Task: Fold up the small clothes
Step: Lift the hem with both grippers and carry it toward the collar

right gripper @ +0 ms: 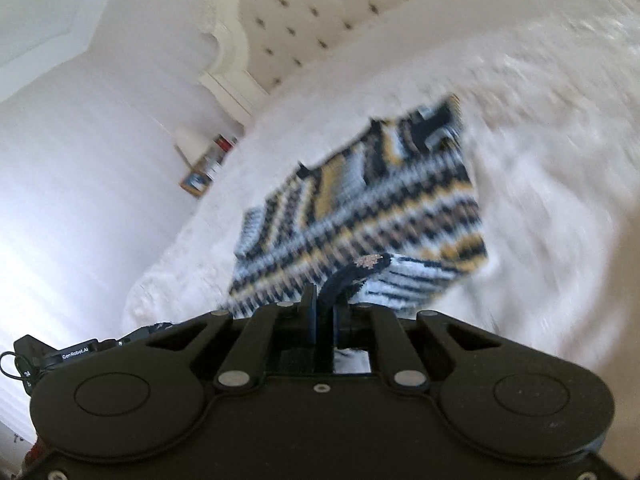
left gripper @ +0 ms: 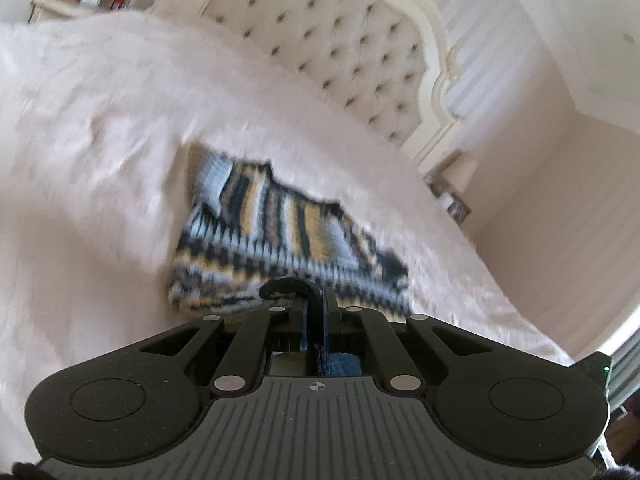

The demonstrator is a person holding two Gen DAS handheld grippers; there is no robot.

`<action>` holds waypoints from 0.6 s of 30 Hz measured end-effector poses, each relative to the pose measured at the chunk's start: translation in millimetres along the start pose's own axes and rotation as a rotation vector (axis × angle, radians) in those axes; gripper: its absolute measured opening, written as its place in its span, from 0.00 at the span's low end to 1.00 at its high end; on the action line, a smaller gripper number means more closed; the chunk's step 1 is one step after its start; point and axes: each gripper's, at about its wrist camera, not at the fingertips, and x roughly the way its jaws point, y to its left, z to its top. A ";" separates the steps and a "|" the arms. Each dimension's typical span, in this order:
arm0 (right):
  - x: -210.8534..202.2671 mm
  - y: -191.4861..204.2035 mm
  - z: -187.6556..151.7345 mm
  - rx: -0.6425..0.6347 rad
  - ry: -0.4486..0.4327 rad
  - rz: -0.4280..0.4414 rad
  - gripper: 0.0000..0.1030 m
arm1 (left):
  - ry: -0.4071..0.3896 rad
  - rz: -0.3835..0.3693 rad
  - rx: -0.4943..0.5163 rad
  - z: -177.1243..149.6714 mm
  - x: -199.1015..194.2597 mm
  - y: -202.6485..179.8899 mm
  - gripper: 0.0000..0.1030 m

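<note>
Both grippers are pinching the near hem of the little striped knit sweater (left gripper: pixel 280 240): left gripper (left gripper: pixel 316 300) and right gripper (right gripper: pixel 325 300) are each clamping an edge, while the rest is draping over the fluffy white bedspread (left gripper: pixel 100 140) below the tufted headboard (left gripper: pixel 340 40).

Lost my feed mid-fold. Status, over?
Left hand-held gripper and right hand-held gripper both shut on striped knit garment hem. Near edge lifted off bed. Nothing in the way.
</note>
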 end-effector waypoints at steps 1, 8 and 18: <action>2.4 0.4 6.1 -0.001 -0.013 0.011 0.14 | -0.011 -0.001 0.010 5.8 2.2 -0.7 0.06; 22.5 2.9 44.9 -0.034 -0.113 0.038 0.14 | -0.089 -0.009 0.065 35.0 19.9 -1.1 0.06; 72.5 3.5 99.8 -0.105 -0.156 0.020 0.14 | -0.103 -0.022 0.025 86.7 71.8 10.7 0.06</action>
